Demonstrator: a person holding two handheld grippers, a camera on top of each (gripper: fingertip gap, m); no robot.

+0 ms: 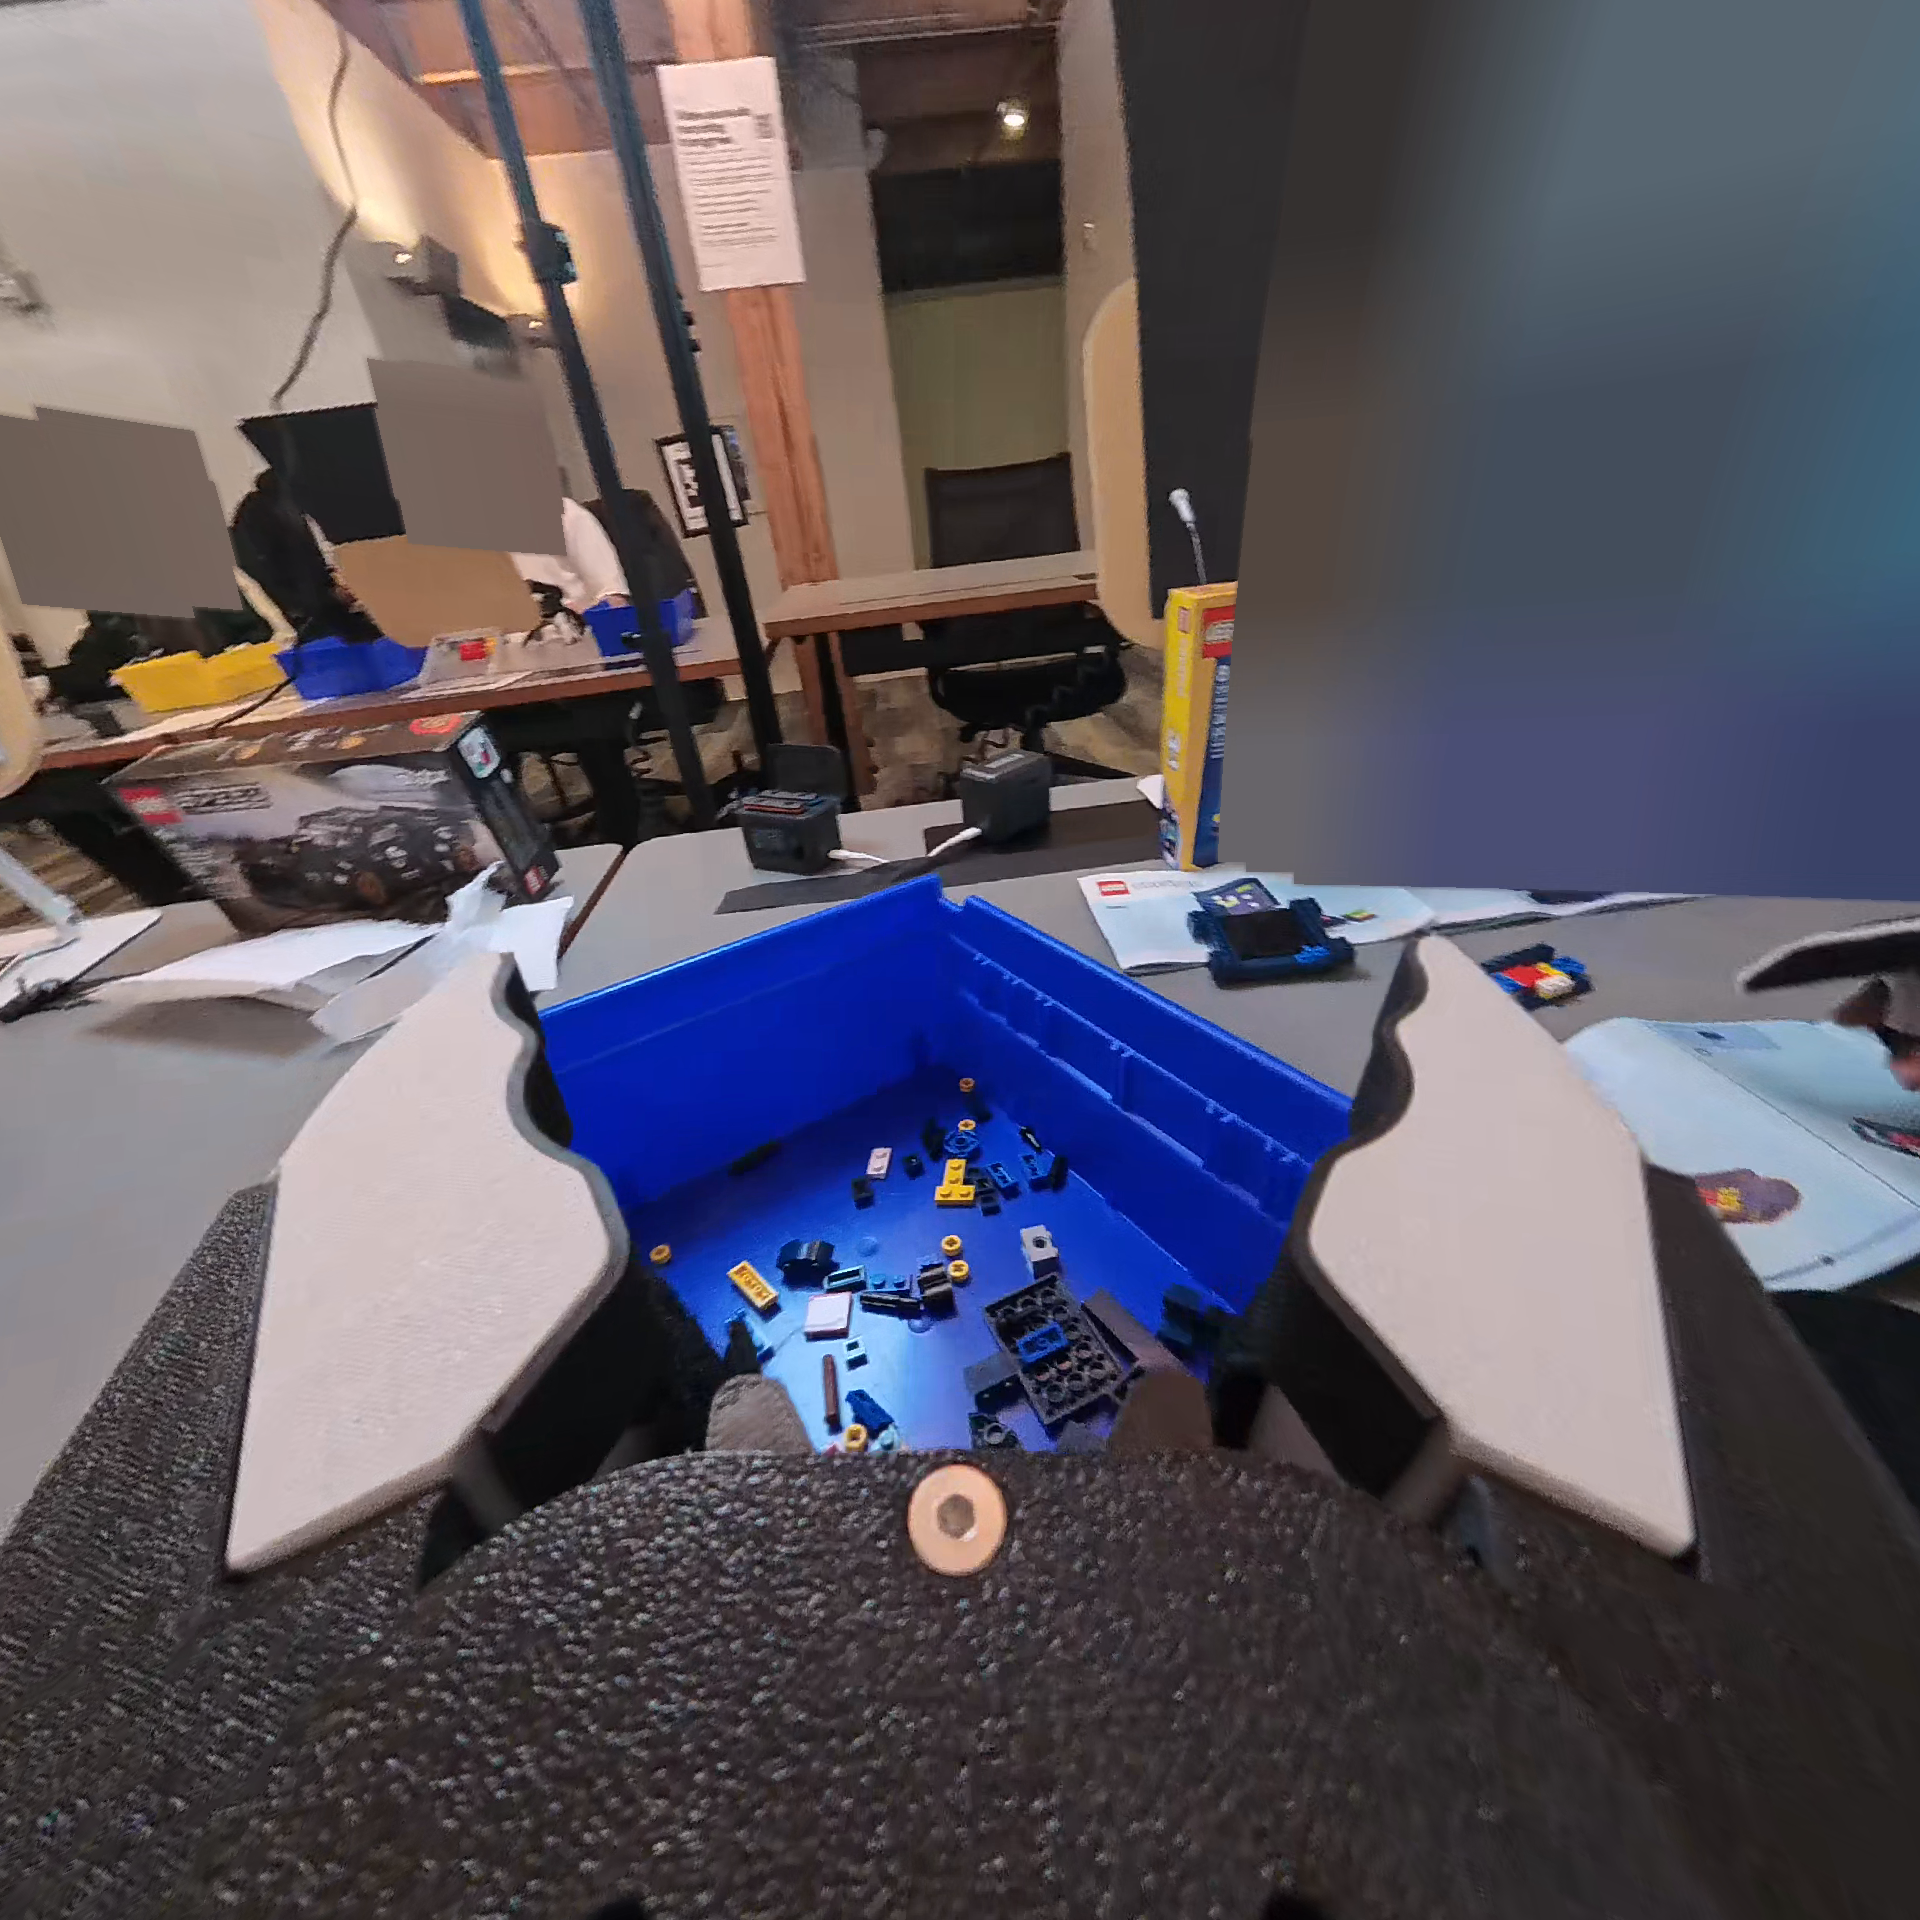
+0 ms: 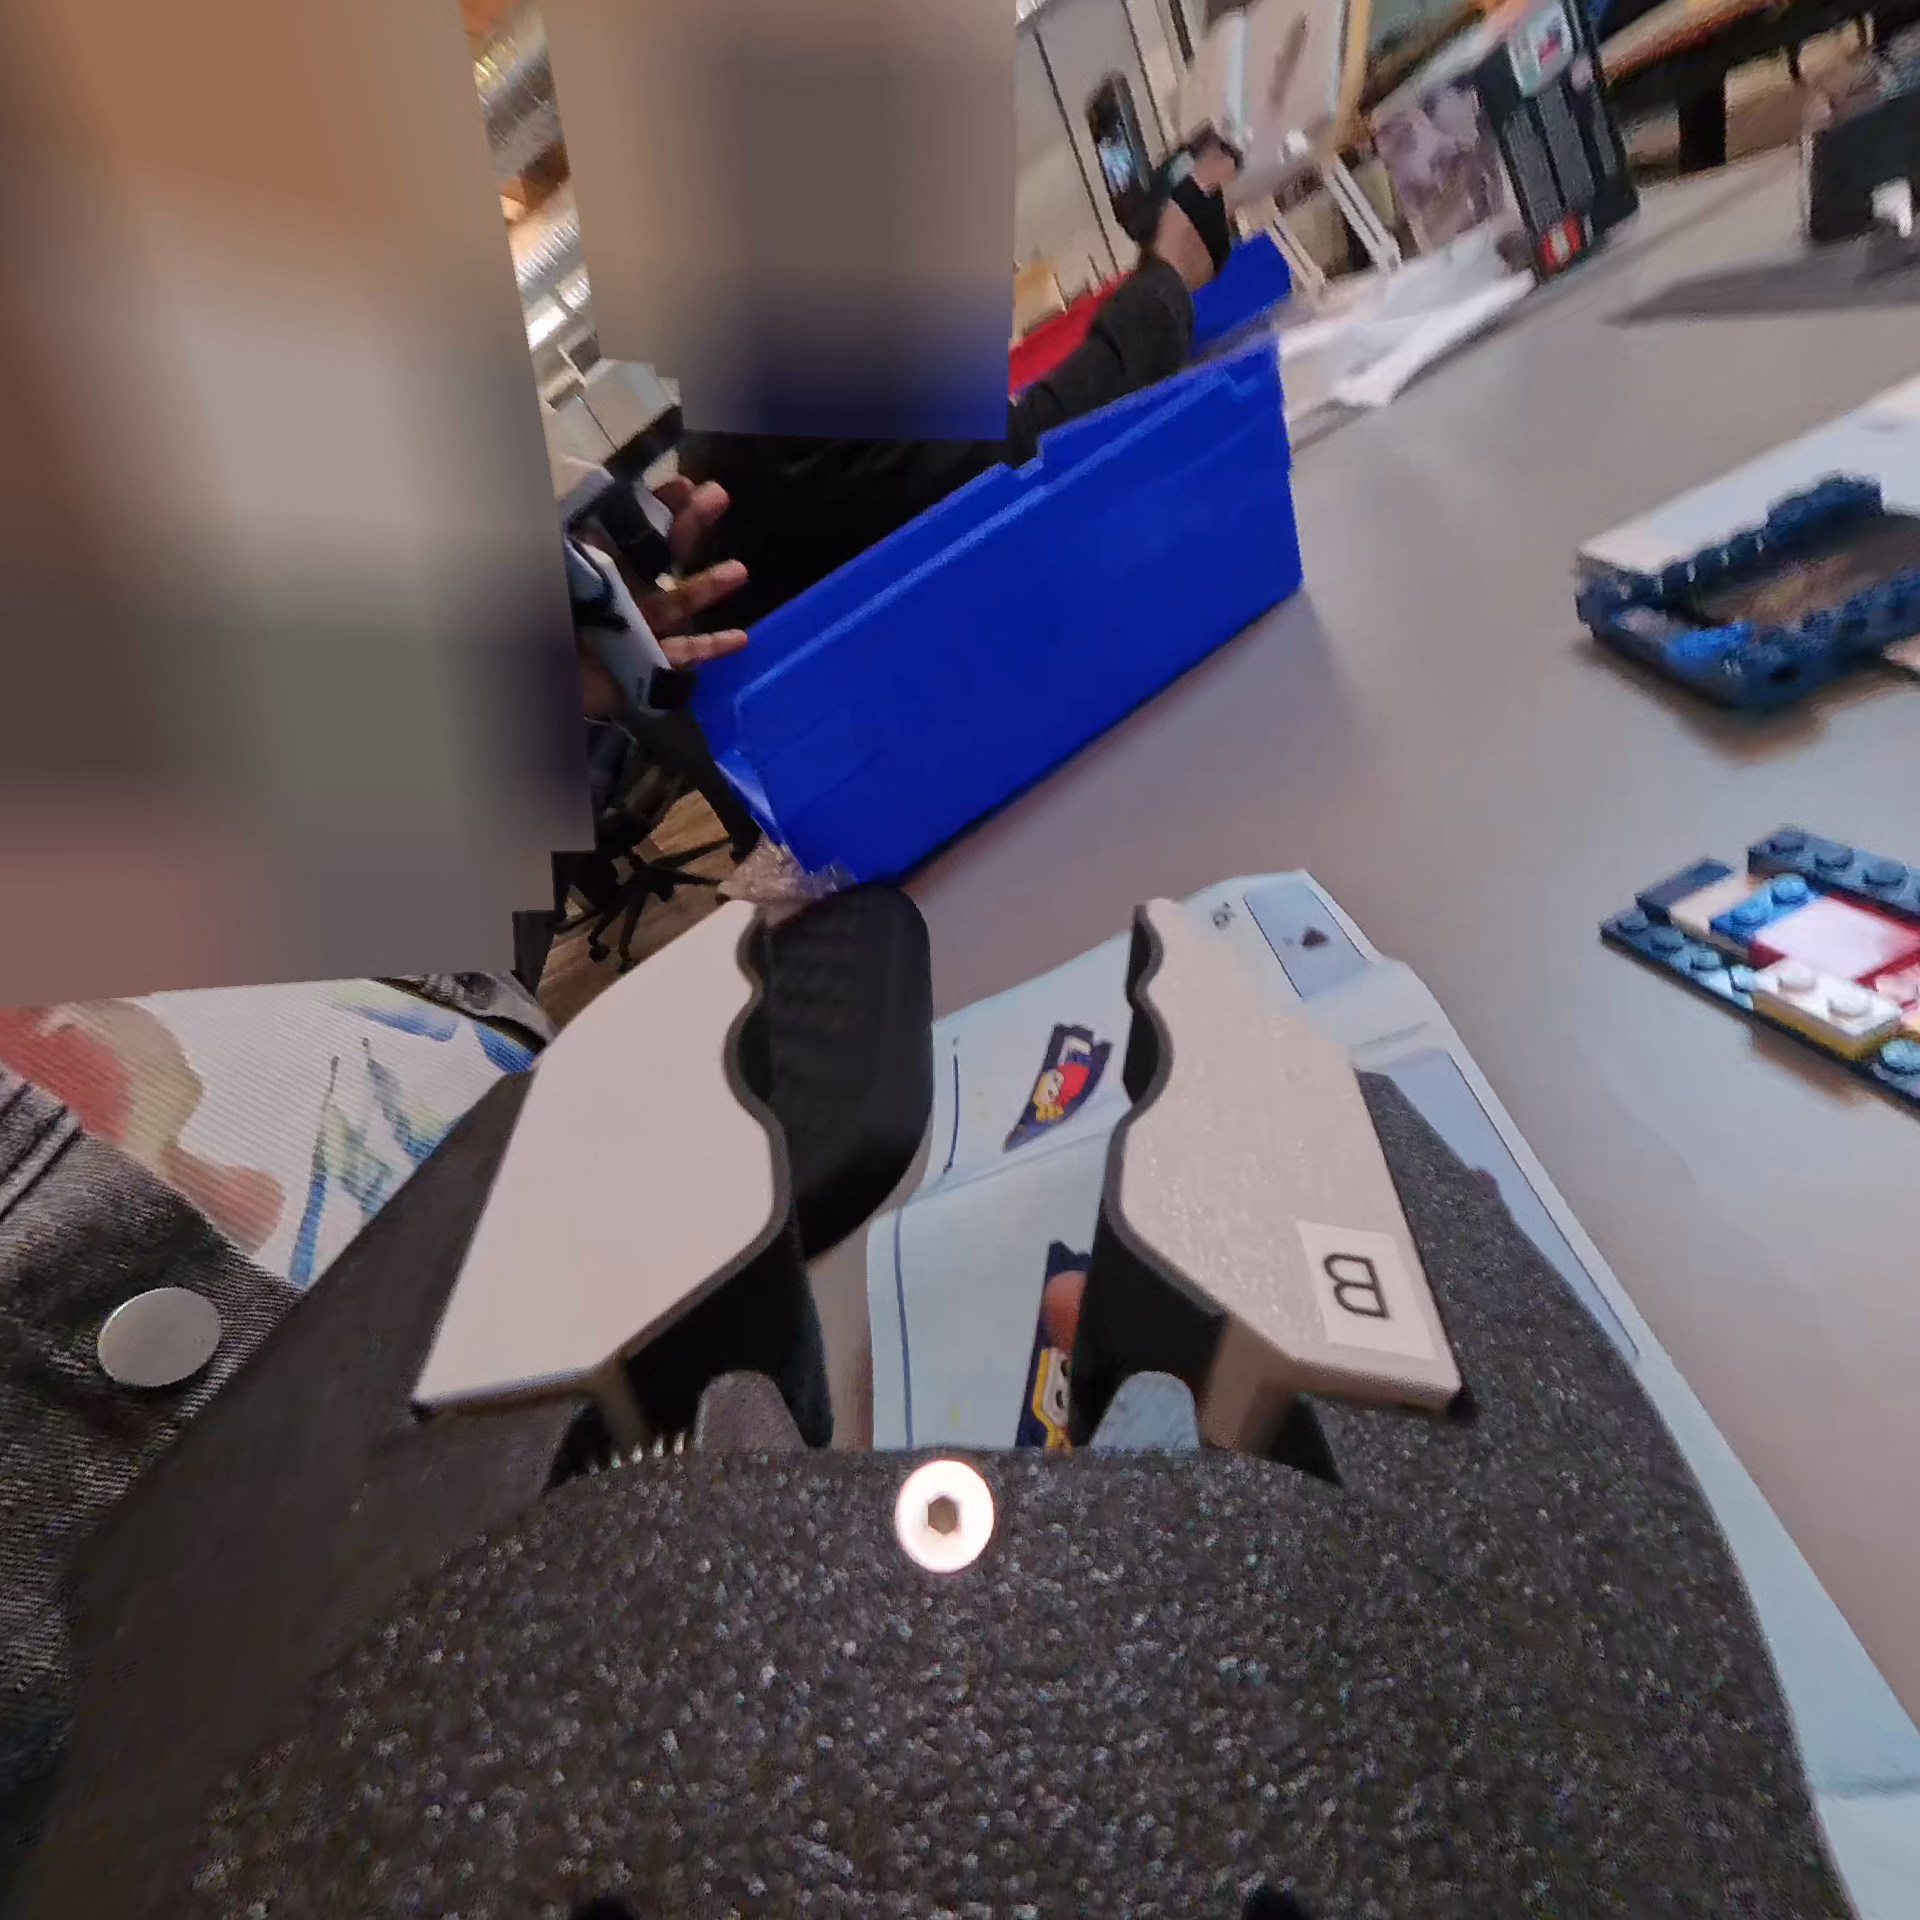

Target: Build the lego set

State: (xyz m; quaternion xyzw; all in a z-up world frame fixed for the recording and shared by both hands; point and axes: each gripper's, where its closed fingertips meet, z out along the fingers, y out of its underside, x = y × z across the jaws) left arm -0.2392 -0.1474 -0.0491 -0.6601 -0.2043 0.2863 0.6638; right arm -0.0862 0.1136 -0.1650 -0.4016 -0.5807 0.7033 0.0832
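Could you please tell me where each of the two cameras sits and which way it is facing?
Left wrist view: sits on the left gripper, looking down into the blue bin of small bricks; its wide-spread fingers show.
Right wrist view: sits on the right gripper, looking low across the table over a booklet; its parted fingers show.
Shared: blue bin, booklet.

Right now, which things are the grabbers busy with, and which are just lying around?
Near the grabbers:
- left gripper, wide open above the blue bin
- small loose bricks in the bin
- right gripper, open over an instruction booklet

Just lying about:
- blue-framed build
- small flat colourful build
- yellow box
- dark box
- crumpled white paper
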